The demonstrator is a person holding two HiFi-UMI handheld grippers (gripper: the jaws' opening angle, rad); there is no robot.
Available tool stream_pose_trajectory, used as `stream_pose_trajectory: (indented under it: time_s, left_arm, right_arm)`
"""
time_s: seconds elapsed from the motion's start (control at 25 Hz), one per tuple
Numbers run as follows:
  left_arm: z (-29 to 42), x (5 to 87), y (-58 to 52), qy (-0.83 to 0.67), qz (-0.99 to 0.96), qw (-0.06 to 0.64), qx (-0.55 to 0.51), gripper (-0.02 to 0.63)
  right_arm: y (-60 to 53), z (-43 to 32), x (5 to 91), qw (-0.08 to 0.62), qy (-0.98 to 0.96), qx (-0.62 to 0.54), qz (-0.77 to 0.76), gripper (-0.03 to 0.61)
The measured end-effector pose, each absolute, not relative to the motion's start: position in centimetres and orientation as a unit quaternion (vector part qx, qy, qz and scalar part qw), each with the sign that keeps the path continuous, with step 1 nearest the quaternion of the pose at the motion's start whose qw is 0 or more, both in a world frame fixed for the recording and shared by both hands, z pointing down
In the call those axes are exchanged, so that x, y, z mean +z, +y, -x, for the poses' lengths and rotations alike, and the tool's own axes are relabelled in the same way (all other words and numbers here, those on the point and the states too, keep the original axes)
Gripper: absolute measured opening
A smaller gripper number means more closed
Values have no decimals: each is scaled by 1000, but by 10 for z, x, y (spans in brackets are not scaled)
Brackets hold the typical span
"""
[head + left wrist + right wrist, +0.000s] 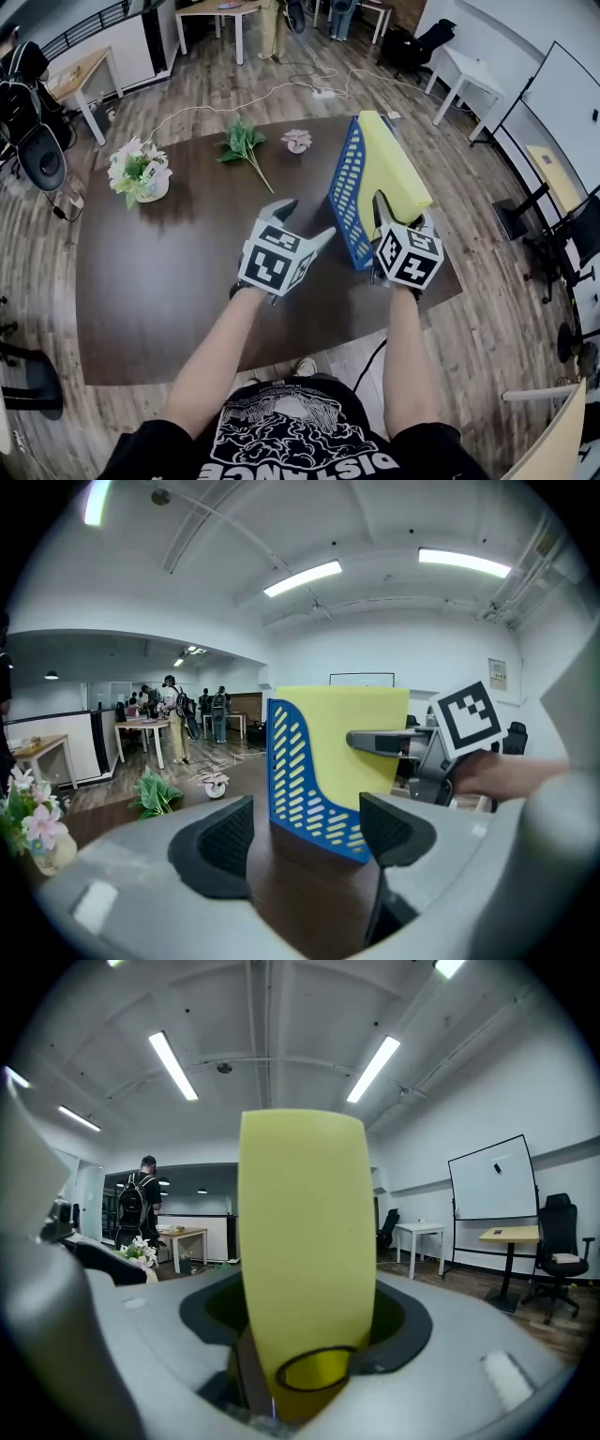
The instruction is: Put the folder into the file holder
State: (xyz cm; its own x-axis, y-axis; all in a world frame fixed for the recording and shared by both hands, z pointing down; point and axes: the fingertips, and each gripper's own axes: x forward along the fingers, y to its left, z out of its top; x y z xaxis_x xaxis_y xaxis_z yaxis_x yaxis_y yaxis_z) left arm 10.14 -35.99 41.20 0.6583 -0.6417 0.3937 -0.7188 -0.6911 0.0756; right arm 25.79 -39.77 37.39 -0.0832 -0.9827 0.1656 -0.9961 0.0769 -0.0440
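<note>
folder (398, 164): yellow | file holder (348, 192): blue (slotted pattern) | table (159, 272): dark brown

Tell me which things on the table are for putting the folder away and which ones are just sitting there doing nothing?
For the job:
- yellow folder, standing in the holder
- blue file holder

Just lying about:
- pot of white flowers
- green leafy sprig
- small pink flower
</note>
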Motion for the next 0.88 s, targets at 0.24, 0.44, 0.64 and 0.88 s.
stream_pose_trajectory:
  time_s: [0.24, 0.44, 0.64, 0.88]
  left_arm:
    - [-100, 404, -349, -372, -907, 110, 163, 368]
    - [-95, 402, -342, -369, -910, 111, 155, 367]
    - [-91, 401, -332, -368, -911, 112, 148, 345]
    - [-79, 391, -320, -367, -914, 107, 133, 262]
  right_arm:
    - [-371, -260, 384, 47, -717, 87, -690, 284]
    - [-348, -255, 383, 37, -710, 93, -697, 273]
    - [-323, -245, 381, 35, -710, 95, -697, 249]
    - [-296, -221, 374, 59, -726, 85, -680, 147]
